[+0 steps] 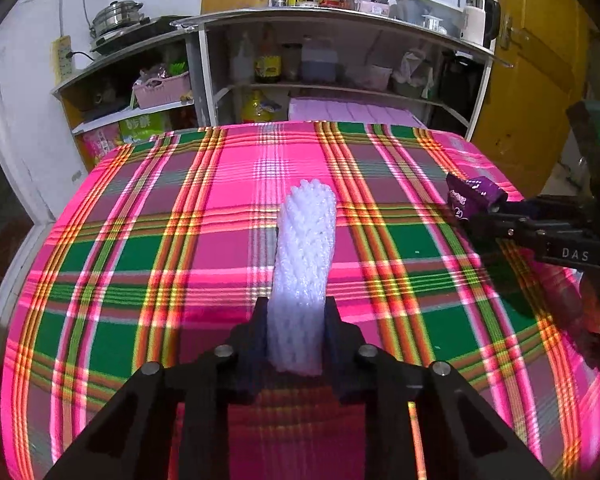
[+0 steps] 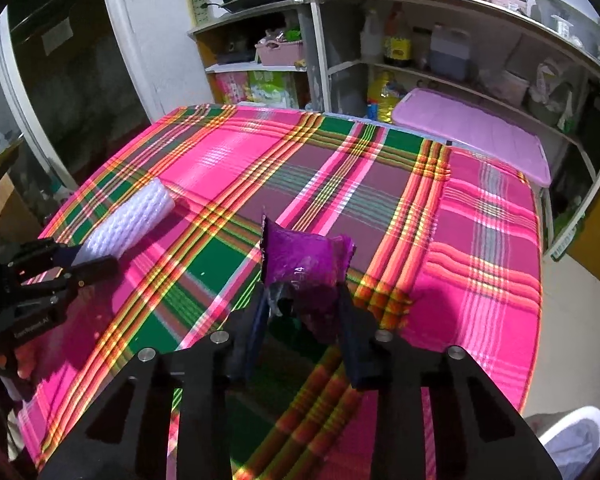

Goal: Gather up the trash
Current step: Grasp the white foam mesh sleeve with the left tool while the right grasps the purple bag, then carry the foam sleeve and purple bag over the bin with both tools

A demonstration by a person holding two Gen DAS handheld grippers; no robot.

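Note:
My left gripper [image 1: 296, 312] is shut on a white foam net sleeve [image 1: 306, 264], which sticks out forward above the plaid tablecloth [image 1: 160, 240]. The sleeve also shows in the right wrist view [image 2: 128, 220], with the left gripper [image 2: 80, 258] at the left edge. My right gripper [image 2: 304, 300] is shut on a crumpled purple wrapper [image 2: 304, 256], held above the cloth [image 2: 380, 184]. In the left wrist view the right gripper [image 1: 488, 208] shows at the right with the purple wrapper [image 1: 472, 196] at its tips.
Kitchen shelves [image 1: 340, 80] with bottles, boxes and a pot stand behind the table. A pink mat [image 2: 472, 132] lies past the table's far edge. A white bin or bag [image 2: 568, 440] shows low at the right. A yellow door [image 1: 532, 60] is at the right.

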